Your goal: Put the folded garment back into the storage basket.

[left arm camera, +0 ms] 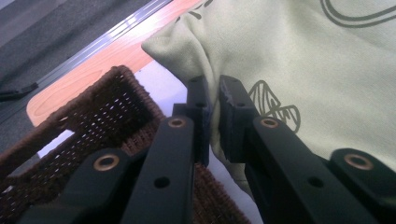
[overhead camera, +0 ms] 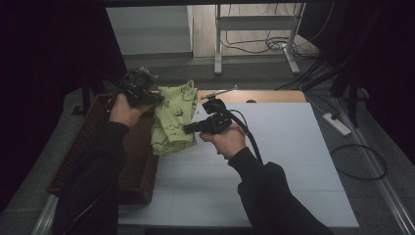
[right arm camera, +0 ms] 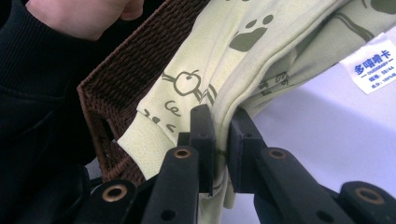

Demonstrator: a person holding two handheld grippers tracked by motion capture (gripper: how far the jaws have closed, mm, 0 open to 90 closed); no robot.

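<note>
Both the left gripper (overhead camera: 155, 99) and right gripper (overhead camera: 188, 129) clamp the green printed garment (overhead camera: 173, 120) in closed jaws. It hangs over the white desk's (overhead camera: 274, 161) left edge, beside a brown wicker basket (overhead camera: 134, 161). Grey floor surrounds.

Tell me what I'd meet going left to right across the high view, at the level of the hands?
Brown woven wicker basket → left gripper → light green printed cotton garment → right gripper → white table sheet → white power strip on the floor.

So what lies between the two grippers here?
The green printed garment spans the gap, held up by the left gripper and the right gripper, both shut on it. It hangs over the brown basket's edge, as the high view shows.
</note>
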